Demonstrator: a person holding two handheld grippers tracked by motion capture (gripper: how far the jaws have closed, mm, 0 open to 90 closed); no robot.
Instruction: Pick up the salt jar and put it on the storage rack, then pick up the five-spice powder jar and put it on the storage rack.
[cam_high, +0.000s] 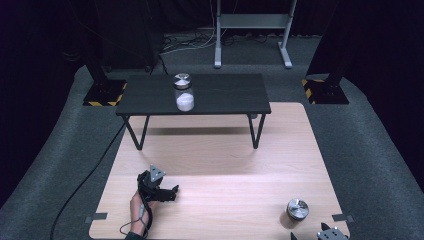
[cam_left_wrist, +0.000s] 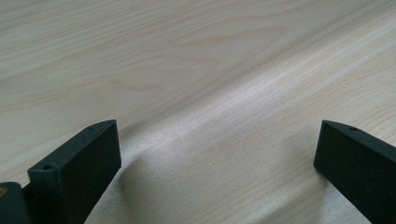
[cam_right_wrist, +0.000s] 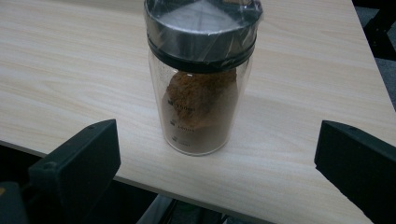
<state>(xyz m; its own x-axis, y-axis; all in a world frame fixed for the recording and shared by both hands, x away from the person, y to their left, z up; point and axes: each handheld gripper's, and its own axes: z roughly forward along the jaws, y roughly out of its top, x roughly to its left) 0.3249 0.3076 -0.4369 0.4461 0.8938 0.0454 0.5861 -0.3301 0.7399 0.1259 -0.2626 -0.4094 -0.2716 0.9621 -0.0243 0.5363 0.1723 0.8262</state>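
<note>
Right hand-held gripper (cam_right_wrist: 217, 175) lined up on the brown-powder jar (cam_right_wrist: 201, 93) at the desk's (cam_high: 220, 195) near right corner.
Glass with a film-wrapped metal lid (cam_right_wrist: 201, 25): I judge it rigid, slick, breakable and moderately heavy, so I'd clamp mid-body below the lid. My right jaws gape wide, empty; the left hand-held gripper (cam_high: 167, 192) likewise, over bare wood. Count: two jars, the second (cam_high: 183, 92), with white powder, on one black bench (cam_high: 200, 95).
</note>
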